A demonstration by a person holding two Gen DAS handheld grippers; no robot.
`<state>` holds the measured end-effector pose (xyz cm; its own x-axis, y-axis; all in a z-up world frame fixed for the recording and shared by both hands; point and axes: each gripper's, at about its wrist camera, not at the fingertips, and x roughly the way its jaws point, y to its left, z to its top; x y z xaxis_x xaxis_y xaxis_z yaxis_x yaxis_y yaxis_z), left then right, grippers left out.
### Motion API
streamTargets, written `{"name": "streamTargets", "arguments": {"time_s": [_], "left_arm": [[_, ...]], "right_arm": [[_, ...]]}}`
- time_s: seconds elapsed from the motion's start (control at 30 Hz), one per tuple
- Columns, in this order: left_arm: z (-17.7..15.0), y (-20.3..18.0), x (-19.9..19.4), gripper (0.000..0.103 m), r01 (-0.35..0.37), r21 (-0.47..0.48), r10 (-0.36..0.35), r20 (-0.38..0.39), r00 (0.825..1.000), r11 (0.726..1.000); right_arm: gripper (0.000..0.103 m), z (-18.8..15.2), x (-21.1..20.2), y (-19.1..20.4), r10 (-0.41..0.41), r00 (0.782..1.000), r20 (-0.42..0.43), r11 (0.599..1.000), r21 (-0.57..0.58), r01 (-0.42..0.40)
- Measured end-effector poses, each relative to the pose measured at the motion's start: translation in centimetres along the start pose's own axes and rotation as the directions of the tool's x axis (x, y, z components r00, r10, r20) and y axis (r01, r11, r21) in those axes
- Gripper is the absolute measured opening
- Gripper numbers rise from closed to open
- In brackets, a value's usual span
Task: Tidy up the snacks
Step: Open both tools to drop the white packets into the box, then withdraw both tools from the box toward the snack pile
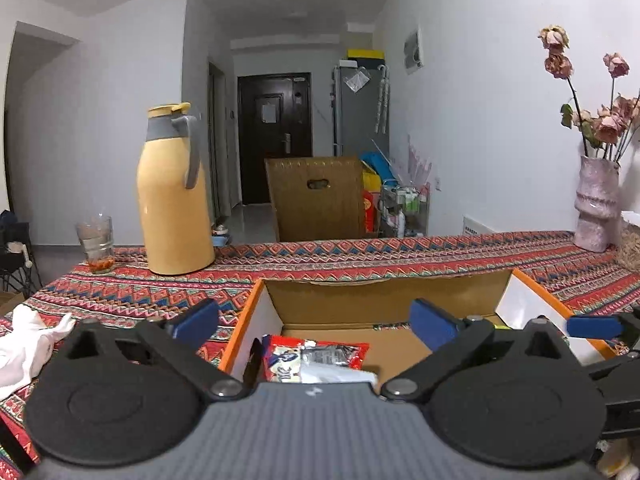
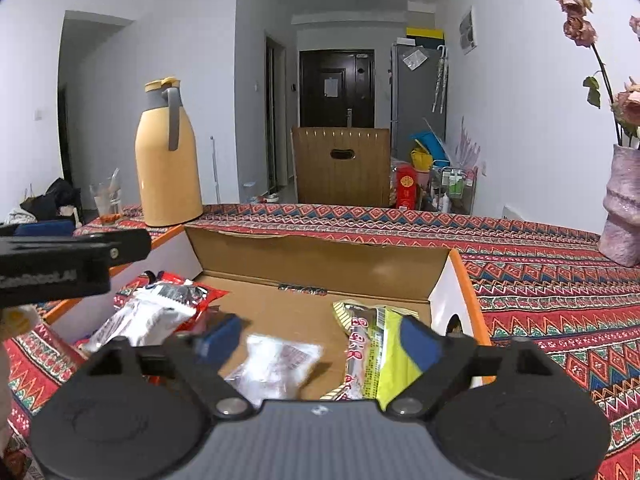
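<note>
Snacks (image 2: 276,364) below spread tongs (image 2: 320,340)

An open cardboard box (image 2: 320,256) with orange-edged white sides sits on the patterned tablecloth, flaps up. On its brown floor lie three snack packets: a red and white packet (image 2: 160,308) at the left, a small clear packet (image 2: 280,364), blurred, in the middle, and a yellow-green packet (image 2: 376,344) with red lettering at the right.
</note>
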<state>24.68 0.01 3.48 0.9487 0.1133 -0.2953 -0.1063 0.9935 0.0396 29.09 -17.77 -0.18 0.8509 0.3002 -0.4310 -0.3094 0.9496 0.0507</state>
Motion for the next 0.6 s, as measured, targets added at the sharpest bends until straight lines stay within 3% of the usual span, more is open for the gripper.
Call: {"name": "streamTargets", "arguments": {"time_s": [0.6], "left_arm": [[1.2,0.2,-1.4,0.103,-0.007,-0.007,0.007,0.018,1.0,1.0]], "right_arm": [[0.103,0.5,-1.3,-0.2,-0.012,0.999,0.048,1.0,0.005,0.012]]}}
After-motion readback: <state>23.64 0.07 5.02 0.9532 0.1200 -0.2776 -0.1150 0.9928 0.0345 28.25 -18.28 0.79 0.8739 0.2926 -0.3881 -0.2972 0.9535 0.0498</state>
